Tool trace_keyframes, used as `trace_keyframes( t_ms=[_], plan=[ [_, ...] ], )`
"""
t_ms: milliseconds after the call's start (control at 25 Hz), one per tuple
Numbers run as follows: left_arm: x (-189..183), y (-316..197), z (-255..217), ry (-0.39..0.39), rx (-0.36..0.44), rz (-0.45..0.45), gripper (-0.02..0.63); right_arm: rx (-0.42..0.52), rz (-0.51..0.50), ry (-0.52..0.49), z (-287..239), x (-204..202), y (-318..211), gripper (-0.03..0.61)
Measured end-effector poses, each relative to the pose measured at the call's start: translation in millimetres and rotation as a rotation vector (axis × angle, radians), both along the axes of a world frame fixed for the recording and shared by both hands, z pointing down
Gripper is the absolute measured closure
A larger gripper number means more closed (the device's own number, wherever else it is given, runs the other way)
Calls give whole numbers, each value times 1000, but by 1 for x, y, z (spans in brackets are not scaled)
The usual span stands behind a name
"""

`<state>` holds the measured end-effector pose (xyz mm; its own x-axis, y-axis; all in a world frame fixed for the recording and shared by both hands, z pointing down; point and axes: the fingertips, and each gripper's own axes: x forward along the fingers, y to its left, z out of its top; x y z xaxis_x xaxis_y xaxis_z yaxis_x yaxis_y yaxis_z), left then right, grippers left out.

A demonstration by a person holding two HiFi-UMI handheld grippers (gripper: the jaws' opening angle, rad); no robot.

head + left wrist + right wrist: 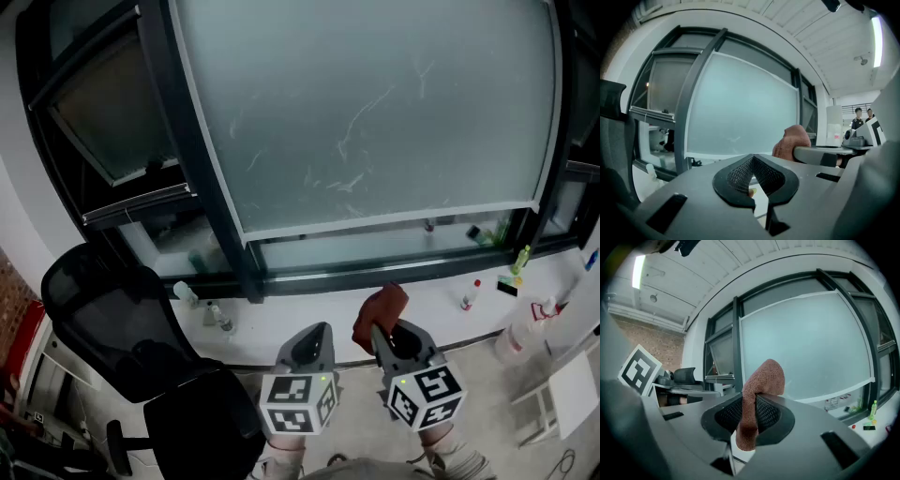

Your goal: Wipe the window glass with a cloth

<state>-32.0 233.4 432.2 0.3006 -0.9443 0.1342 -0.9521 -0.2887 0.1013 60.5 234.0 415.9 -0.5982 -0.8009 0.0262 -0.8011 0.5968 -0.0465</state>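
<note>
The right gripper [380,334] is clamped on a reddish-brown cloth [382,307]. In the right gripper view the jaws pinch the cloth [757,390] near its middle, so that one rounded end sticks up past the tips and the other hangs down between them. The left gripper [317,330] sits just to the left of the right one, near it but not touching. In the left gripper view its jaws meet at the tips with nothing held between them. Both grippers point toward the window glass [375,112], which rises ahead of and above them and carries pale streaks and smears. The cloth is well short of the glass, above the white sill [309,317] that runs across in front of both grippers. On the sill, left of the left gripper, stand two small clear bottles [220,320]. Right of the right gripper there is a small bottle with a red cap [471,295], and farther on a green bottle [520,258]. A black mesh office chair [122,328] stands to the left of the left gripper, below the sill.
</note>
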Motion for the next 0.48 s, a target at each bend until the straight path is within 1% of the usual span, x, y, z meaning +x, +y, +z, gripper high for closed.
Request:
trace_keyframes(
  t_ms=[360, 480],
  plan=[
    [-11, -2, 1, 3, -6, 5, 611, 7, -10, 26, 0, -14, -1, 526],
    [-15, -4, 3, 3, -7, 8, 611, 14, -18, 11, -1, -20, -2, 526]
  ],
)
